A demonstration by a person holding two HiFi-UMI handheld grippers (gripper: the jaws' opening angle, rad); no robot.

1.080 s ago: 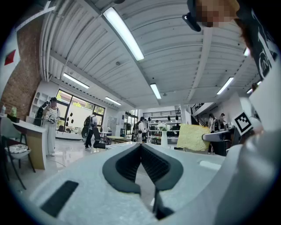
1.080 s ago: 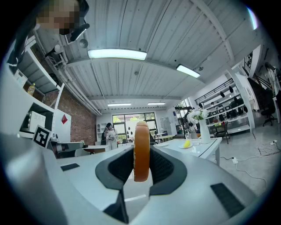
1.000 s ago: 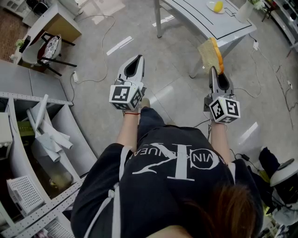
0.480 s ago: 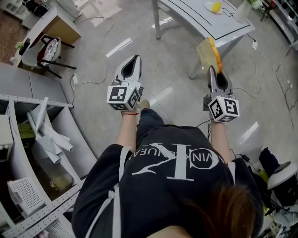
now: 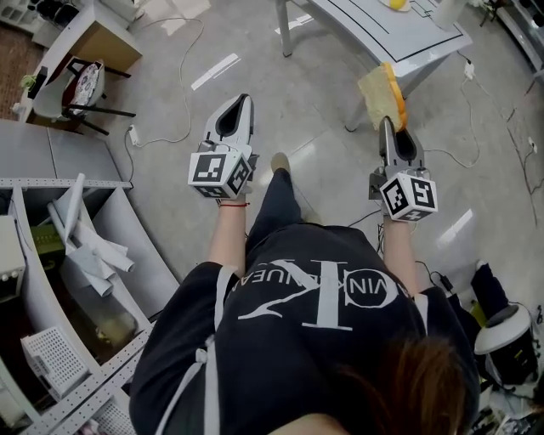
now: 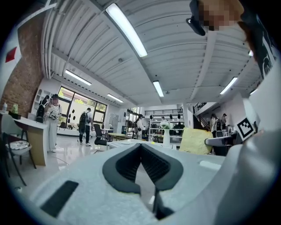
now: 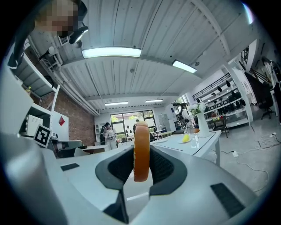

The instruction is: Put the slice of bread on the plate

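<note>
Right gripper (image 5: 388,121) (image 7: 141,163): jaws part-closed and clamped on the slice of bread (image 5: 381,87) (image 7: 141,151). The pads press both flat faces. The slice stands on edge with the brown crust towards the right gripper view's camera, and most of it sticks out past the fingertips.

Left gripper (image 5: 240,104) (image 6: 141,148): jaws closed, tips meeting, nothing between them. It points level, well to the left of the white table (image 5: 399,41) (image 7: 199,143).

From the head view, the bread is at the table's near edge, by the corner leg. I can't tell whether it's over the tabletop or just short of it. It's not on the plate.

The plate (image 7: 186,141) is on the table, towards its far side. There's a yellow item (image 5: 396,4) (image 7: 185,138) on it, and the bread is well apart from it. A white vase (image 7: 200,124) with flowers stands on the table just beyond the plate.
</note>
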